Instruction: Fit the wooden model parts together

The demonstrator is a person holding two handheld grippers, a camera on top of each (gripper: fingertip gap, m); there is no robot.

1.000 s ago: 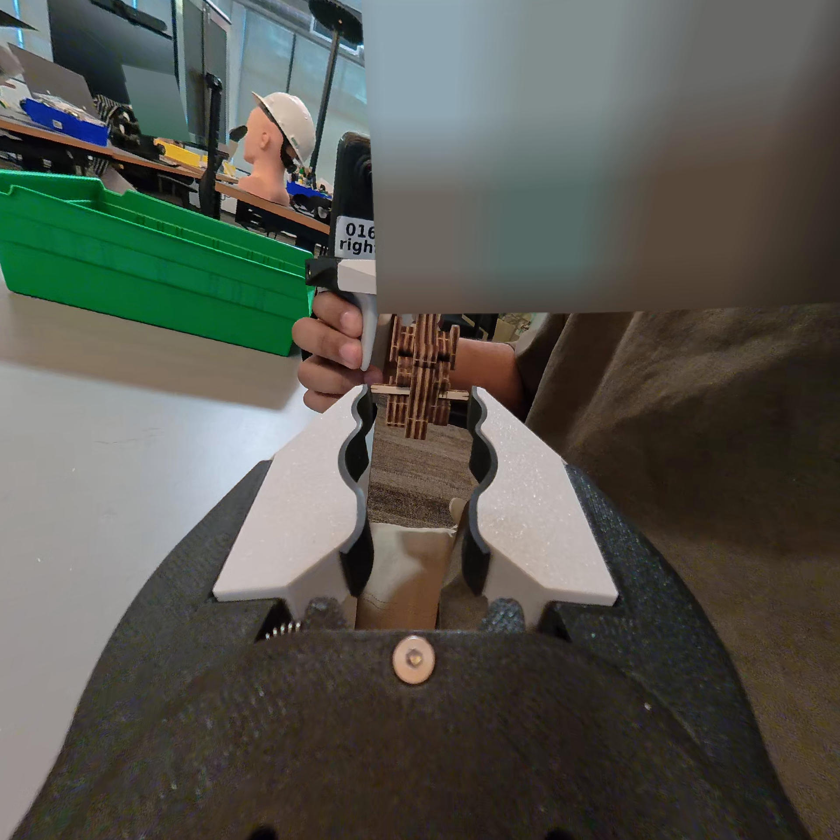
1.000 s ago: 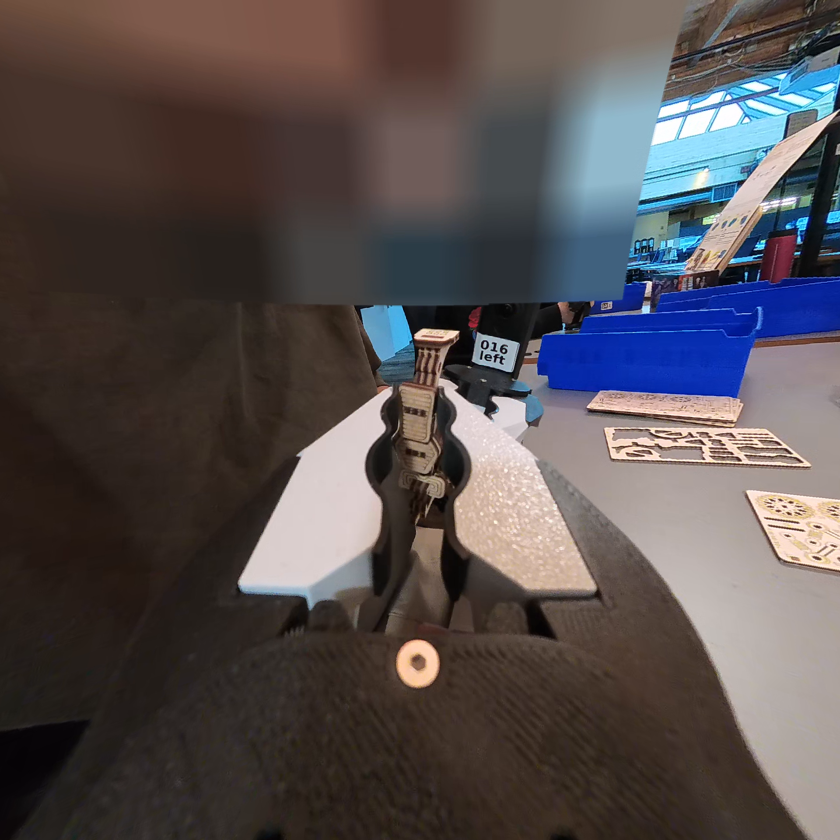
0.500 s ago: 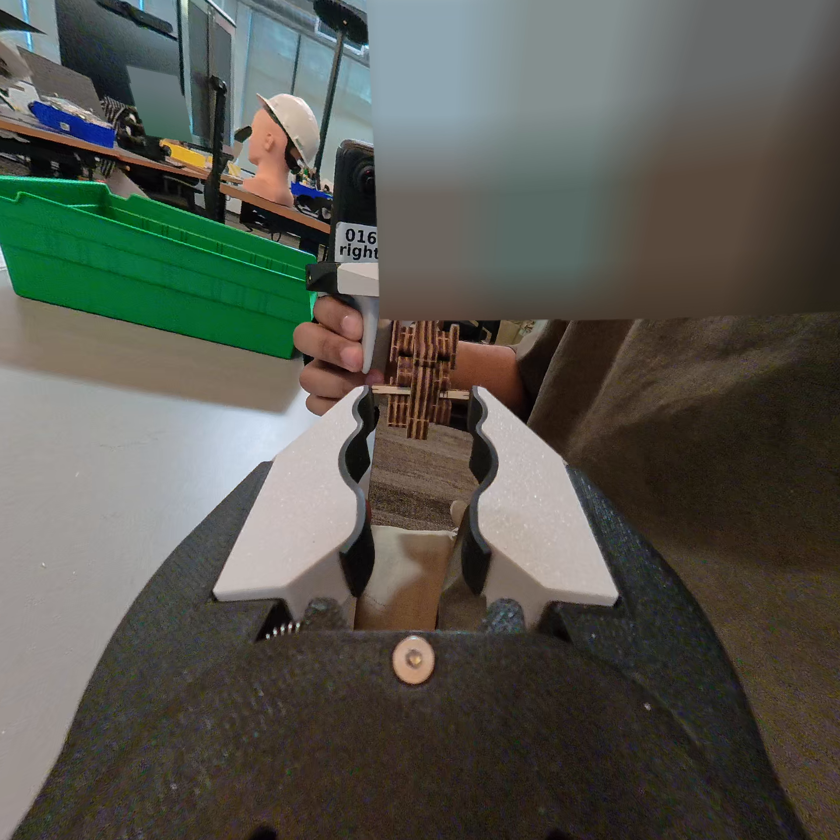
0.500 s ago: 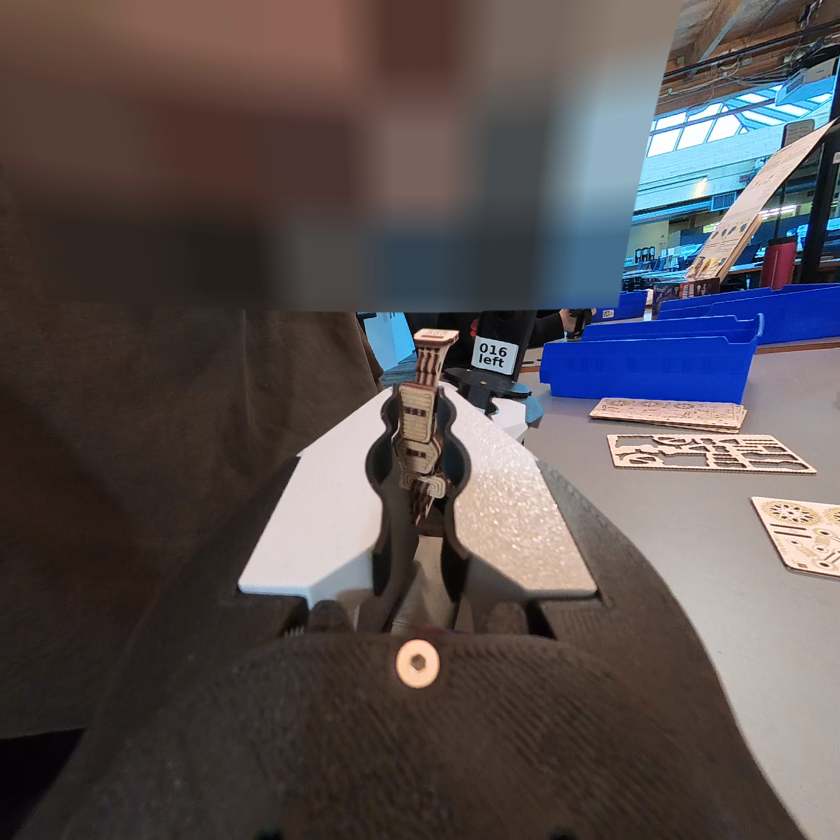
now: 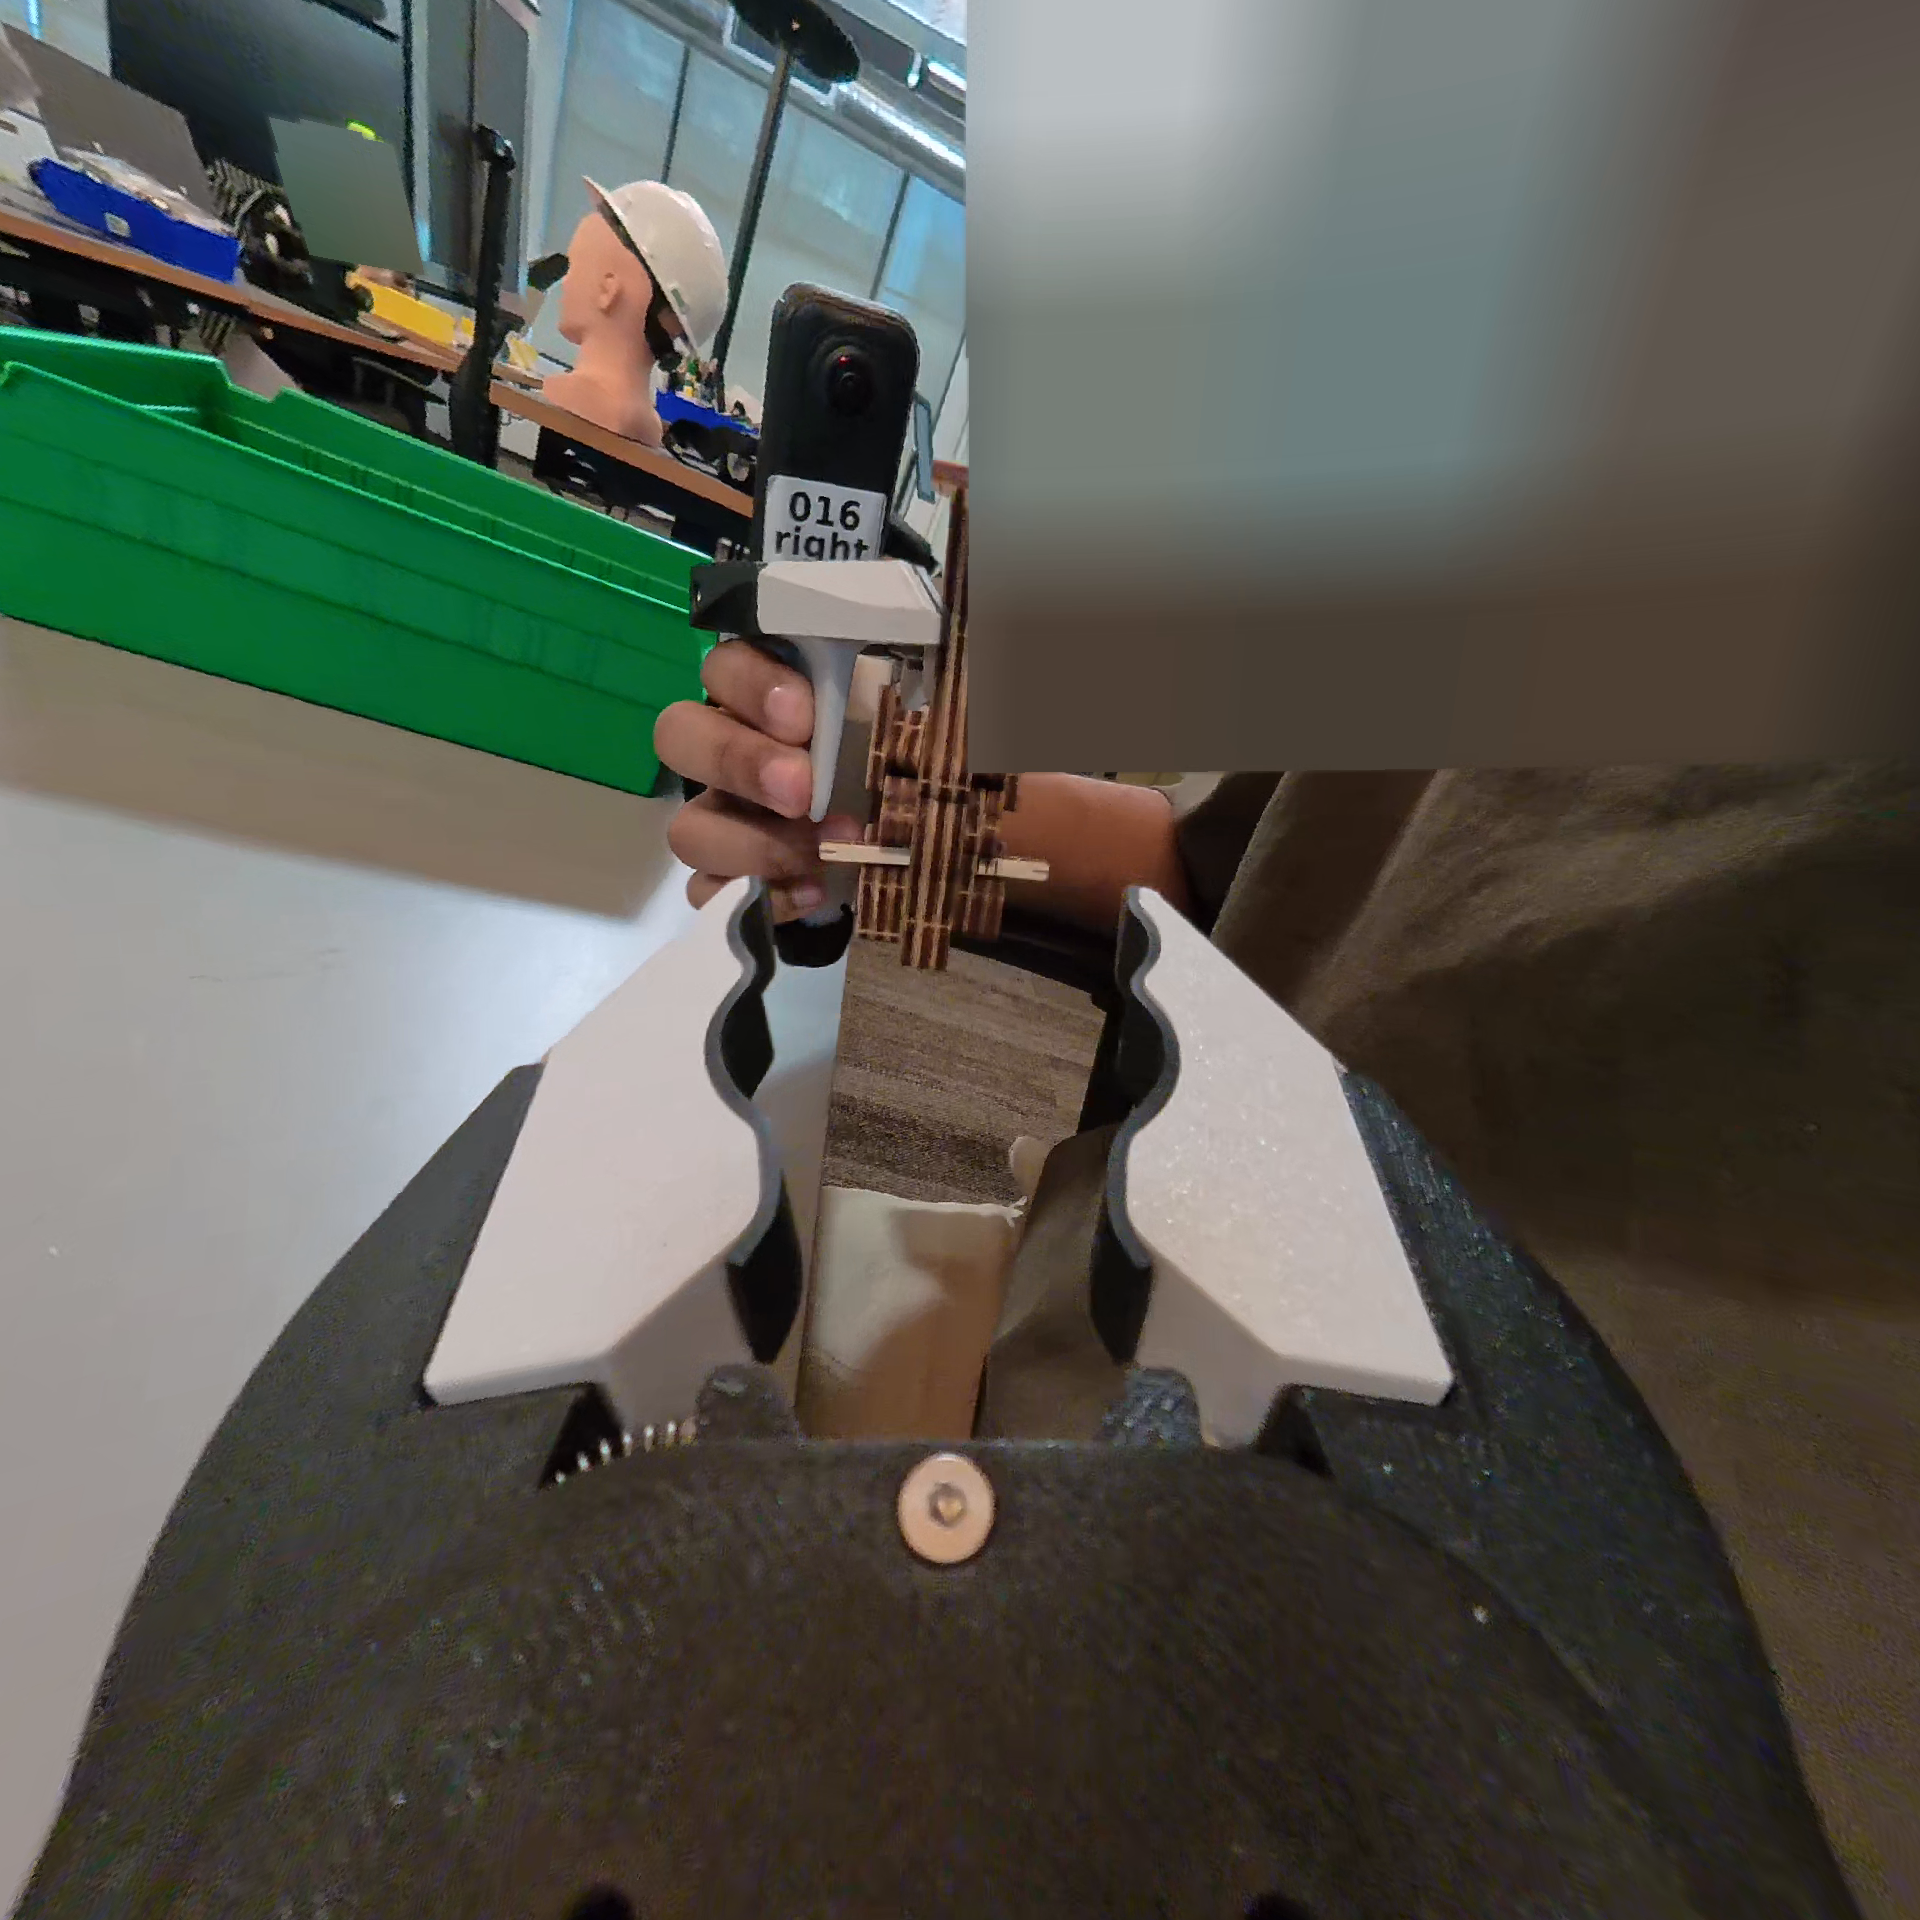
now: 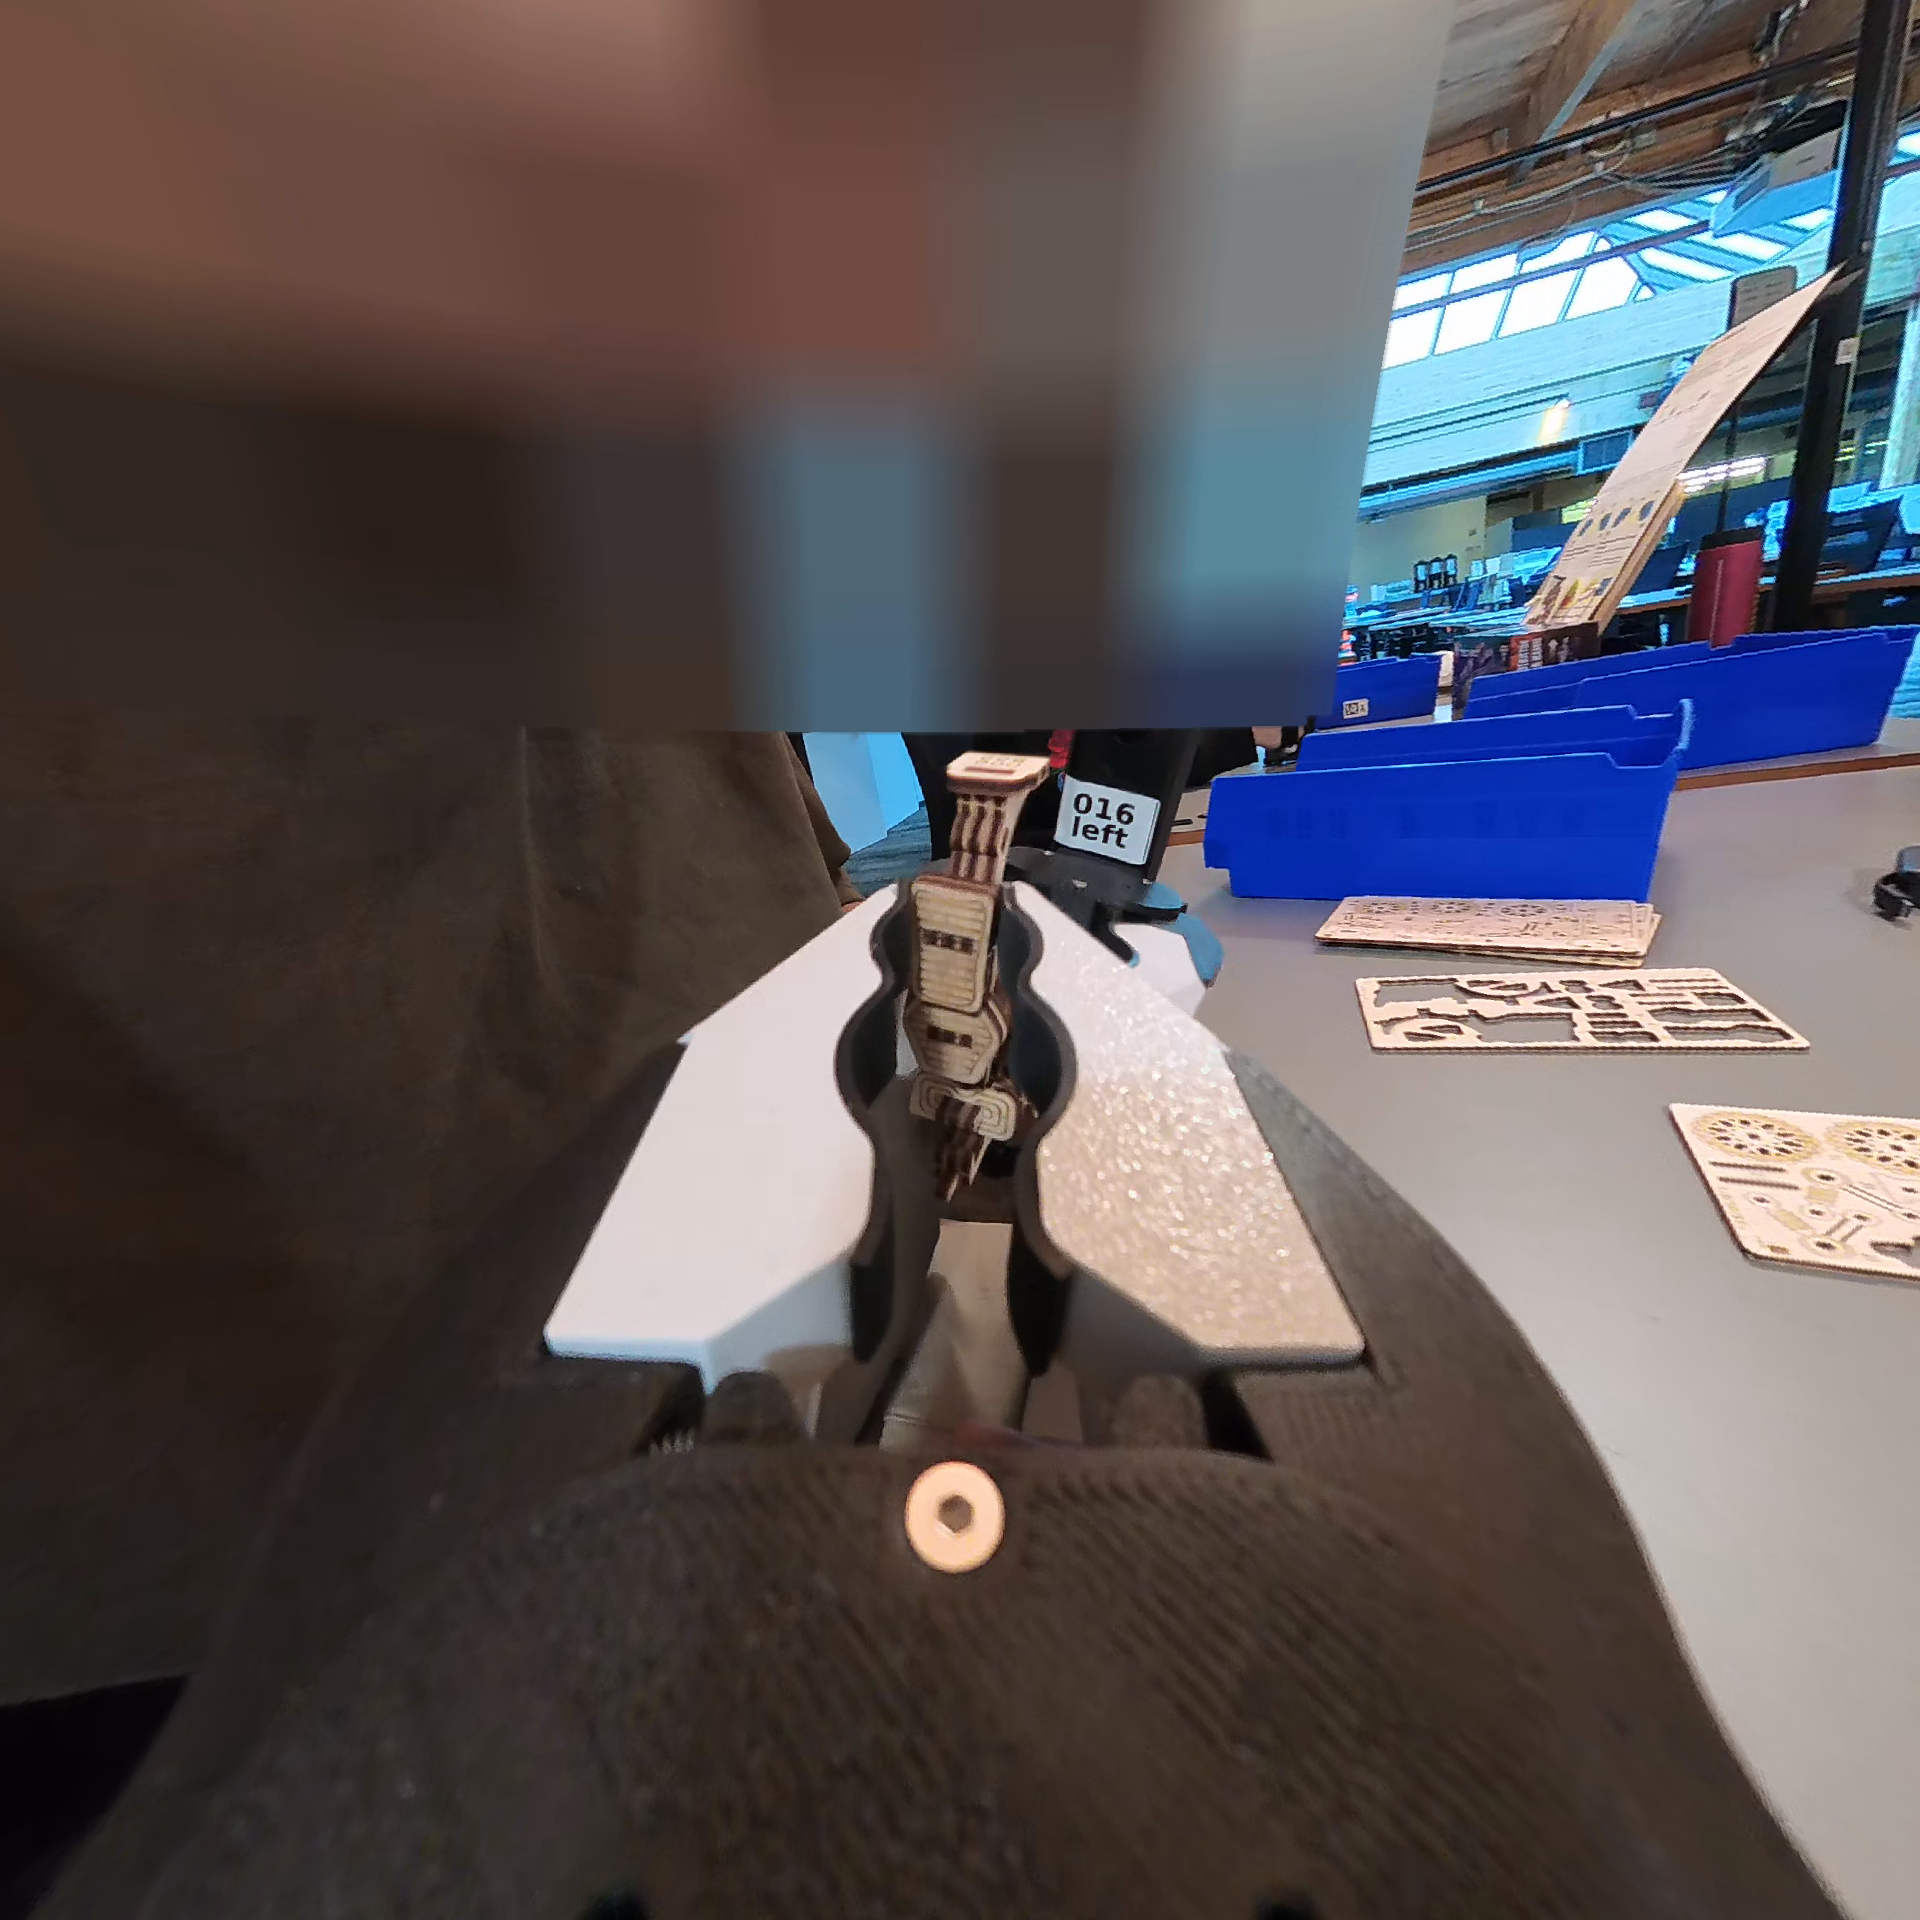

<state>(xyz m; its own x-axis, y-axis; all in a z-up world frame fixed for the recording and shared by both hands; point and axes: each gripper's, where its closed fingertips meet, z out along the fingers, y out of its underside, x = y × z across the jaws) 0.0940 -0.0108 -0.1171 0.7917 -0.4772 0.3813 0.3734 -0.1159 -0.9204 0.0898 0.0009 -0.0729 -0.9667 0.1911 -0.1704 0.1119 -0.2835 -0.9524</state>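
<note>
My right gripper point(image 6: 951, 925) is shut on a small wooden model point(image 6: 951, 987) made of layered laser-cut parts, which stands upright between its jaws. In the left wrist view the same model point(image 5: 935, 831) hangs in front of me with a thin cross stick point(image 5: 1023, 869) through it, beside the right gripper's white finger point(image 5: 831, 717) and the hand point(image 5: 748, 790) holding it. My left gripper point(image 5: 940, 925) is open and empty, its jaws spread wide just below and short of the model. The model's top is hidden by a blurred patch.
A green bin point(image 5: 312, 561) stands on the table at the left. Blue bins point(image 6: 1455, 831) and several flat wooden part sheets point(image 6: 1579, 1008) lie on the grey table at the right. The person's olive shirt point(image 5: 1558, 1039) is close by. A mannequin head with a hard hat point(image 5: 634, 301) is far back.
My left gripper's jaws have spread wider and no longer touch the ends of the cross stick. The right gripper with the model sits slightly higher in the left wrist view.
</note>
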